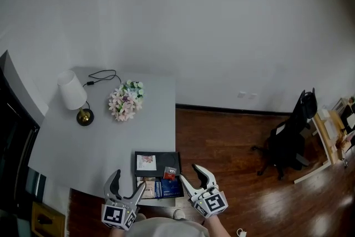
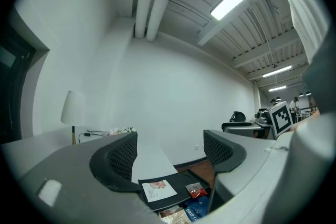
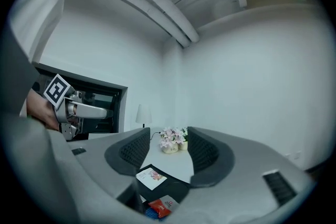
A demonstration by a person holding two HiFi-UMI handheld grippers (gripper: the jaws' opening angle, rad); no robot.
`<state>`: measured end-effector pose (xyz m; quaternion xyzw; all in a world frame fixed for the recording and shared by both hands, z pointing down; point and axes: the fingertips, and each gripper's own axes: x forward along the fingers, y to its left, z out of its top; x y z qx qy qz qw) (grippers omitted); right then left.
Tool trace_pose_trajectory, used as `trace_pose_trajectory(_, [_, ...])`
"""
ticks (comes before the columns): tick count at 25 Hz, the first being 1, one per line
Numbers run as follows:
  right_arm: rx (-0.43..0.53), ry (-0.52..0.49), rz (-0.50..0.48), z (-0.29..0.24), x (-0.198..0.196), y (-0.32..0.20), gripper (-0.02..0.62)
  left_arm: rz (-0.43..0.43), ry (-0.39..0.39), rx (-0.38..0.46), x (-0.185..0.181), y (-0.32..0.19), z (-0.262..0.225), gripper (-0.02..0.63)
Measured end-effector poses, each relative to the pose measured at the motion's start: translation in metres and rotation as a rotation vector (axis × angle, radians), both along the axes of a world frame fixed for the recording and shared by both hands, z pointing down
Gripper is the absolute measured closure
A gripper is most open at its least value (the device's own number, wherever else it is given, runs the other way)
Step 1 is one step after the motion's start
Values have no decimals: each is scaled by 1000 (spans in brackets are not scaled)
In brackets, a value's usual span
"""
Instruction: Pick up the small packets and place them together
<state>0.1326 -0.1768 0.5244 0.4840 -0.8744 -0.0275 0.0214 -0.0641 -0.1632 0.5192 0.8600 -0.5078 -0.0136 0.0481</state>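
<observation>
Several small packets lie at the grey table's [image 1: 89, 147] near edge: a red one [image 1: 170, 173] on the edge of a black tray [image 1: 166, 162], a blue one [image 1: 168, 188] and a brown-and-white one [image 1: 148, 188] just in front. My left gripper [image 1: 128, 181] hovers open over the brown-and-white packet's left side. Right of the red packet, my right gripper [image 1: 189, 174] is open and holds nothing. The left gripper view shows the red packet [image 2: 195, 191] and blue packet [image 2: 191, 211] low between empty jaws. The right gripper view shows the red packet [image 3: 159, 206] below its open jaws.
A white card [image 1: 146, 162] lies on the black tray. A flower bunch [image 1: 126, 100] and a white lamp [image 1: 72, 91] with its cable stand at the table's back. Wooden floor [image 1: 233, 141] lies right of the table, with a black office chair [image 1: 288, 139] further off.
</observation>
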Motion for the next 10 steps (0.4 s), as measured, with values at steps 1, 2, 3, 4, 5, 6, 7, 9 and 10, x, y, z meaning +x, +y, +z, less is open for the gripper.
trace_pose_trajectory(1, [0, 6, -7, 0, -3, 0, 354, -4, 1, 0, -2, 1, 0, 227])
trace_pose_trajectory(2, [0, 11, -12, 1, -5, 0, 354, -8, 3, -1, -4, 1, 0, 227])
trace_pose_trajectory(3, [-1, 15, -16, 1, -7, 0, 354, -12, 8, -1, -5, 1, 0, 227])
trace_pose_trajectory(4, [-1, 18, -20, 1, -10, 1, 354, -16, 12, -1, -7, 2, 0, 227])
trace_pose_trajectory(5, [-1, 20, -23, 0, -12, 1, 354, -17, 14, 0, -9, 3, 0, 227])
trace_pose_trajectory(6, [-2, 22, -27, 0, -14, 2, 354, -16, 13, 2, -10, 3, -1, 227])
trace_pose_trajectory(7, [-4, 24, -32, 0, -17, 3, 354, -14, 12, 4, -11, 4, -1, 227])
trace_pose_trajectory(9, [-8, 30, -42, -1, -23, 5, 354, -9, 10, 6, -13, 5, -2, 227])
trace_pose_trajectory(10, [-10, 33, -47, -1, -26, 7, 354, -7, 10, 7, -14, 6, -3, 227])
